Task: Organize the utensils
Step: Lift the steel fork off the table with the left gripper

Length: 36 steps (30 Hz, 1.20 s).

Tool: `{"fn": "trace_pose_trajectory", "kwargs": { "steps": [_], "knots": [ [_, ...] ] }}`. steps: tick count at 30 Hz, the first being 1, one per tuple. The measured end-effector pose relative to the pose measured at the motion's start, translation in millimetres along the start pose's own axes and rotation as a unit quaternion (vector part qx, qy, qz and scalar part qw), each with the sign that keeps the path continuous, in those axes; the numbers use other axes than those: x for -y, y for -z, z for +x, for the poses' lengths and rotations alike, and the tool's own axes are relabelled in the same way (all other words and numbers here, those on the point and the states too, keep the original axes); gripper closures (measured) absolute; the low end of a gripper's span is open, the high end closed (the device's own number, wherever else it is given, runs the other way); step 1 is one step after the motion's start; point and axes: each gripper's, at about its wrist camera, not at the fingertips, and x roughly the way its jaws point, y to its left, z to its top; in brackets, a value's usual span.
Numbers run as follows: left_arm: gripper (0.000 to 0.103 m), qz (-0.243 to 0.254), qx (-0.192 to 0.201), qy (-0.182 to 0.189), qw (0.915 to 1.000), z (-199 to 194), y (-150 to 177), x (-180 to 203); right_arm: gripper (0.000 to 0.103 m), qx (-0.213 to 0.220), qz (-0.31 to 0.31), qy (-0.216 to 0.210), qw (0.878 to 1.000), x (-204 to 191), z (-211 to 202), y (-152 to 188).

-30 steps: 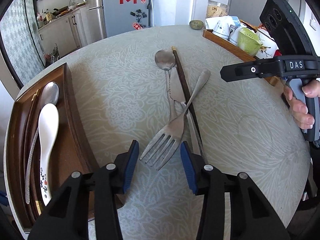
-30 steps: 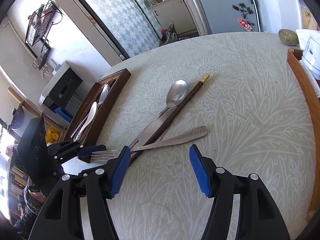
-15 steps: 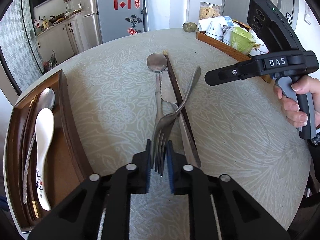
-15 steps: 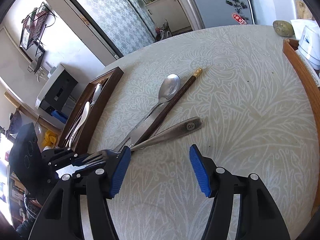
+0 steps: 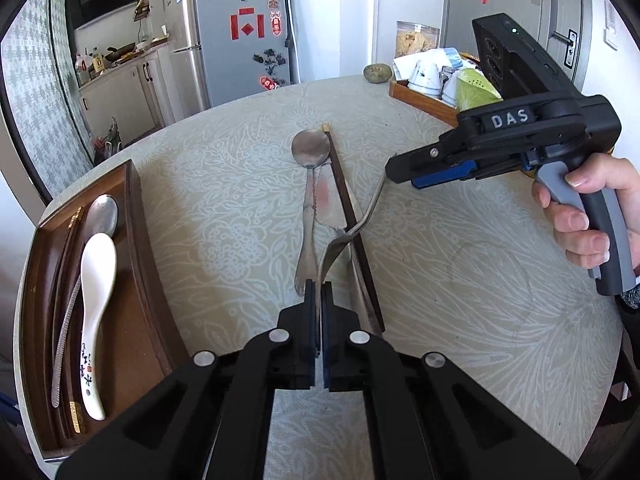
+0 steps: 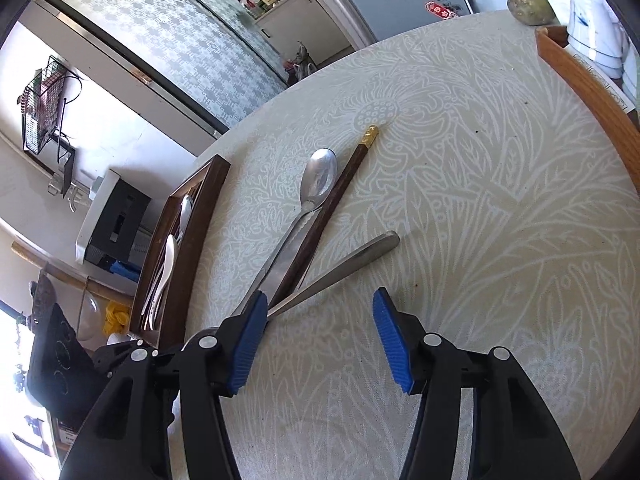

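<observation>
The fork (image 5: 362, 216) runs away from the left claw (image 5: 319, 312) toward the far right of the bench (image 5: 460, 288), turned on edge, its tine end caught between the blue pads and its handle crossing over the dark chopstick (image 5: 348, 208) and the knife (image 5: 328, 200). It is plain grey metal with a rounded handle end, which sits raised off the patterned cloth in the right wrist view. The left claw has just closed fully and grips the fork's head. Beside it lie a metal spoon (image 5: 306, 152), bowl pointing away, and the serrated knife, all roughly parallel. The right claw (image 6: 320, 340), held in a hand (image 5: 588, 220), stands partly open with nothing between its pads, having narrowed a little; its left pad is near the fork's shaft. At the left, a wooden tray (image 5: 136, 216) holds a white ceramic spoon (image 5: 94, 312).
</observation>
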Motion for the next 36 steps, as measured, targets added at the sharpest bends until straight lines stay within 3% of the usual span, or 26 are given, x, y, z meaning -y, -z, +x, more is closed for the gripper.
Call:
{"fn": "trace_pose_trajectory", "kwargs": {
  "steps": [6, 9, 14, 19, 23, 26, 34, 35, 36],
  "knots": [
    [0.100, 0.027, 0.024, -0.011, 0.9993, -15, -4, 20, 0.047, 0.000, 0.006, 0.017, 1.000, -5, 3, 1],
    [0.100, 0.054, 0.036, -0.040, 0.9971, -20, 0, 36, 0.047, -0.001, -0.001, 0.035, 0.999, -10, 5, 2],
    [0.099, 0.074, 0.050, -0.064, 0.9940, -23, 8, 52, 0.062, 0.003, -0.024, 0.086, 0.996, -18, 8, 5],
    [0.098, 0.106, 0.068, -0.103, 0.9867, -27, 18, 70, 0.062, -0.021, -0.016, 0.111, 0.993, -21, 13, -2],
    [0.094, 0.112, 0.057, -0.092, 0.9878, -27, 20, 75, 0.063, -0.043, -0.042, 0.160, 0.985, -37, 23, -5],
    [0.094, 0.097, 0.052, -0.075, 0.9911, -25, 19, 68, 0.069, -0.046, -0.068, 0.200, 0.976, -46, 28, -3],
    [0.093, 0.079, 0.060, -0.065, 0.9929, -30, 19, 58, 0.083, -0.025, -0.068, 0.201, 0.977, -52, 19, -5],
    [0.093, 0.073, 0.063, -0.064, 0.9932, -32, 19, 54, 0.089, -0.022, -0.072, 0.201, 0.977, -56, 18, -6],
    [0.095, 0.069, 0.065, -0.061, 0.9936, -35, 20, 52, 0.103, -0.018, -0.081, 0.205, 0.975, -62, 16, -7]
  ]
}}
